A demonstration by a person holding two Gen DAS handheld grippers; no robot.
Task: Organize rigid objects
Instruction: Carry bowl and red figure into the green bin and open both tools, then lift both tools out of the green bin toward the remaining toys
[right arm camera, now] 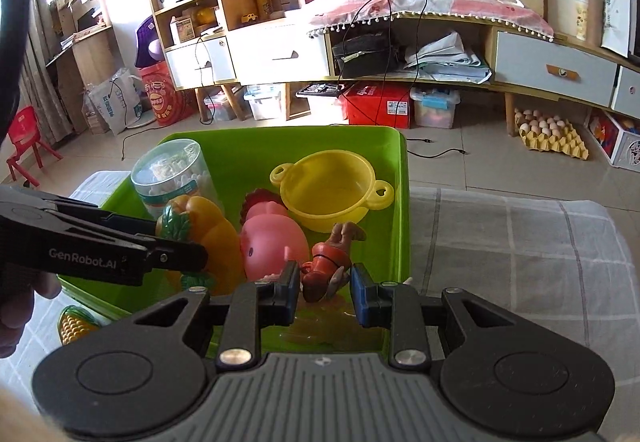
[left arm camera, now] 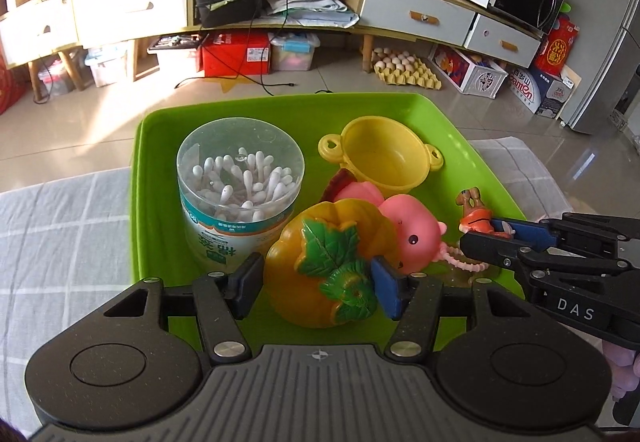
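A green tray (left arm camera: 138,178) (right arm camera: 402,202) holds a cotton swab jar (left arm camera: 240,186) (right arm camera: 172,174), a yellow toy pot (left arm camera: 382,154) (right arm camera: 332,190), a pink toy pig (left arm camera: 404,230) (right arm camera: 272,242), an orange toy pumpkin (left arm camera: 320,266) (right arm camera: 212,238) and a small brown and orange figurine (left arm camera: 474,216) (right arm camera: 328,262). My left gripper (left arm camera: 316,282) (right arm camera: 160,232) has its jaws around the pumpkin, with gaps at the pads. My right gripper (right arm camera: 325,292) (left arm camera: 486,238) is open around the figurine, pads apart from it.
The tray sits on a grey checked cloth (left arm camera: 60,222) (right arm camera: 520,250). A toy corn cob (right arm camera: 74,324) lies left of the tray. Beyond the table edge are tiled floor, a long cabinet (left arm camera: 420,16), storage boxes and an egg carton (left arm camera: 404,70).
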